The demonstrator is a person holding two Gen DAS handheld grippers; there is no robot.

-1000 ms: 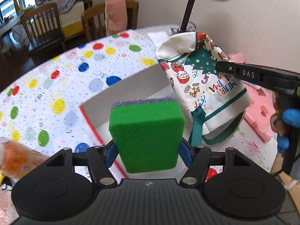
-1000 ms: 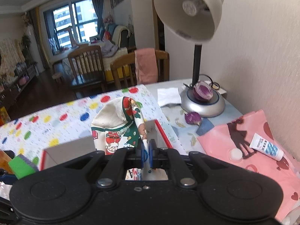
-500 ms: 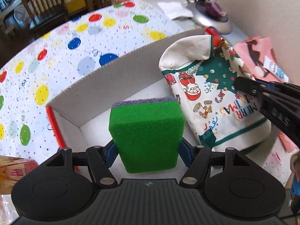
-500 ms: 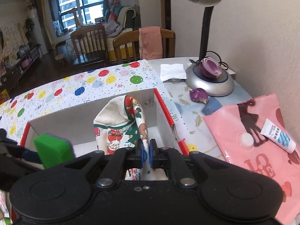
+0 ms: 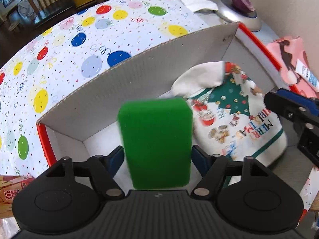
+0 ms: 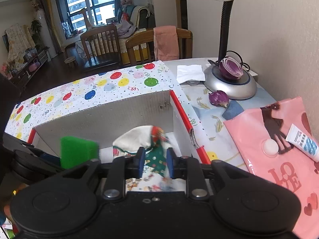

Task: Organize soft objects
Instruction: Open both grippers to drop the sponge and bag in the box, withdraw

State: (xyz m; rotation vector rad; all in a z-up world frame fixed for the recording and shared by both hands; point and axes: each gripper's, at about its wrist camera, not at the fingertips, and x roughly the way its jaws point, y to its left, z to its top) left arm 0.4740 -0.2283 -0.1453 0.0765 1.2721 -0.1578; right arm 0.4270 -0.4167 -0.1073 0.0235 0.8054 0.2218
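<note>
My left gripper [image 5: 156, 157] is shut on a green sponge [image 5: 156, 143] and holds it over the left part of an open cardboard box [image 5: 139, 73] with red edges. The sponge also shows in the right wrist view [image 6: 77, 151]. A Christmas-print cloth bag [image 5: 229, 117] lies inside the box at its right. My right gripper [image 6: 153, 163] hangs just above the bag [image 6: 139, 141] with its jaws parted and the cloth loose between them. The right gripper also shows in the left wrist view [image 5: 293, 119].
The box wall [image 6: 111, 113] stands on a balloon-print tablecloth [image 5: 79, 39]. A lamp base [image 6: 231, 83] with a halved red onion [image 6: 231, 70], a pink plastic bag [image 6: 279, 159] and a white tube [image 6: 303, 142] lie to the right. Wooden chairs [image 6: 103, 43] stand beyond the table.
Both grippers have moved down into the box. The right gripper has opened and let go of the Christmas bag, which now lies in the box. The sponge stays held.
</note>
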